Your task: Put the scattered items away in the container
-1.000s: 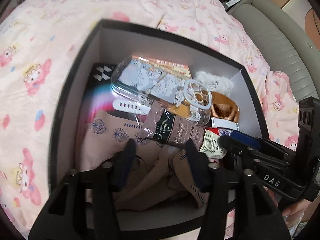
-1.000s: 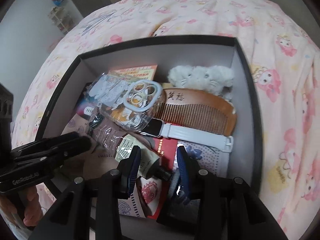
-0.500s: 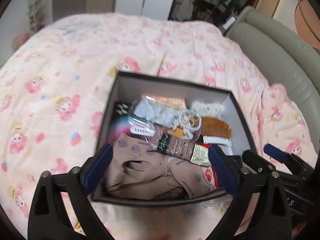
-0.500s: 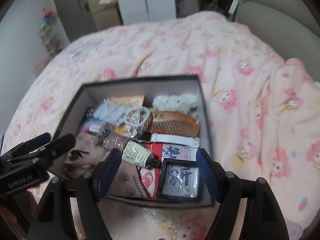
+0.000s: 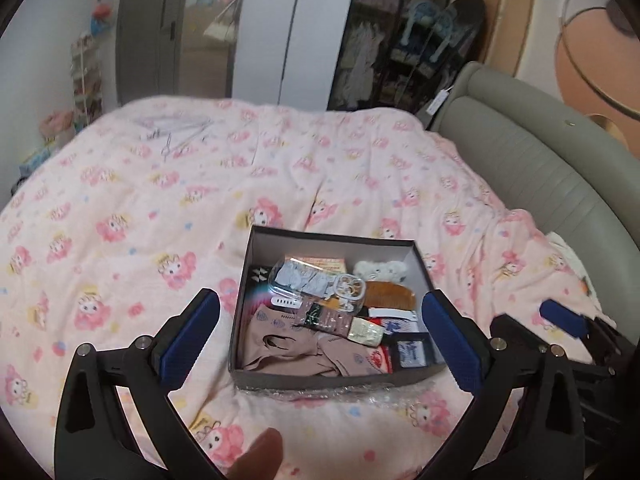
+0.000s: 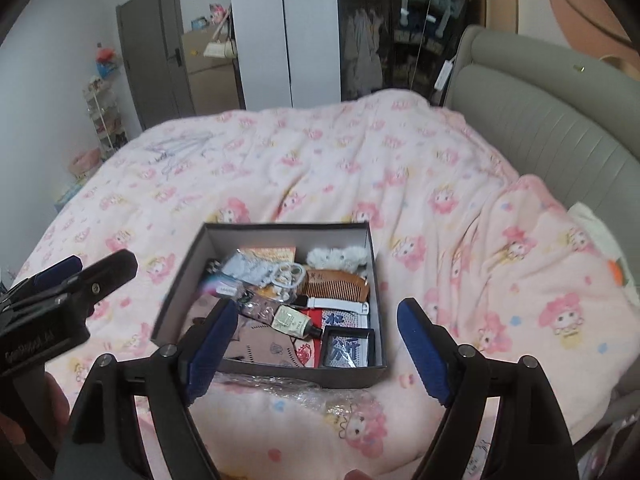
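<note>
Both grippers have pulled up and back from inside the box since the earlier frames; the box now sits small and well ahead of each, and both sets of jaws have gone from nearly closed to spread.

Left wrist view: left gripper (image 5: 320, 332) jaws stand wide apart, nothing between the blue pads. Seen through the gap ahead, the dark grey cardboard box with a pale lining (image 5: 416, 246) rests on the pink cartoon-print quilt (image 5: 160, 200). Inside: tan printed fabric (image 5: 288, 348) nearest the gripper, clear patterned phone case (image 5: 316, 282) beyond it, wooden comb (image 5: 388, 292) and white fluffy toy (image 5: 380, 270) toward the far right corner. Clear crinkled plastic wrap (image 5: 320, 394) lies on the quilt just in front of the box, between it and the gripper. A fingertip (image 5: 256, 456) shows at bottom edge. Right gripper (image 5: 576, 328) is visible to the right.

Right wrist view: right gripper (image 6: 316, 344) jaws are finishing opening, empty. Same box (image 6: 372, 240) ahead, slightly left; small cream tube with a dark cap (image 6: 296, 322) and black-framed blue-and-white card (image 6: 347, 347) lie in the near part. Plastic wrap (image 6: 280, 386) just outside the near wall. Left gripper (image 6: 60, 280) to the left.

Assessment: task looks nearly or fully done. No loose items seen on the quilt except the plastic wrap; unclear whether that counts.
</note>
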`<action>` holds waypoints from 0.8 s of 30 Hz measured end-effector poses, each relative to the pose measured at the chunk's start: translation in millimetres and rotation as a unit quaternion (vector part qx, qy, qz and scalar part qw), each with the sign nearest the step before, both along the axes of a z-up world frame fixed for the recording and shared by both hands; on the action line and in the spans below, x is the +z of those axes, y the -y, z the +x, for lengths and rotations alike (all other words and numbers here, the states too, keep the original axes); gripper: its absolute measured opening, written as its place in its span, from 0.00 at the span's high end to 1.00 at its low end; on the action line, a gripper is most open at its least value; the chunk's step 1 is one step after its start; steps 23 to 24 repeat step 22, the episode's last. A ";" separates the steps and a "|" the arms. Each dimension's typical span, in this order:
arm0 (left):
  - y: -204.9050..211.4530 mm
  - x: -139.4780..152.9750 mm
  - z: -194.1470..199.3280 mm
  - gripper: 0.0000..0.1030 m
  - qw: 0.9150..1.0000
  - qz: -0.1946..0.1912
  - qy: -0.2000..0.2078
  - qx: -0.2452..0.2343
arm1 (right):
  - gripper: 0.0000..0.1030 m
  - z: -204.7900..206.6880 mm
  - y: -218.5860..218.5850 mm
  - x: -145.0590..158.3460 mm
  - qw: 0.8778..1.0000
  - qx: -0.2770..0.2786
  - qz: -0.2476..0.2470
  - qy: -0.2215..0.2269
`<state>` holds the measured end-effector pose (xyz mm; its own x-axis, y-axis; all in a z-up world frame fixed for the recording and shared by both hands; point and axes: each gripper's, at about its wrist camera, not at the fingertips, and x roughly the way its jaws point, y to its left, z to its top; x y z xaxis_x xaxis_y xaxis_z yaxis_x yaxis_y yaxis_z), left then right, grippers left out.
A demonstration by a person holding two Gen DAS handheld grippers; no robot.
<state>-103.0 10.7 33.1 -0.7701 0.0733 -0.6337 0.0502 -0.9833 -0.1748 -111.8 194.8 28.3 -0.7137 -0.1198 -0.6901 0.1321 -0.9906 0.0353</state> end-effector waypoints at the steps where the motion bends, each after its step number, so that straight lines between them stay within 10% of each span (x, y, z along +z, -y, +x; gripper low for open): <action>1: -2.1 4.6 7.0 0.01 1.000 -0.003 -0.004 -0.003 | 0.22 7.8 -0.4 6.7 1.000 -0.001 0.003 -0.007; 24: -27.3 14.1 128.6 0.01 0.999 -0.034 -0.038 -0.002 | 0.21 125.3 -17.3 17.7 0.999 -0.029 -0.002 -0.037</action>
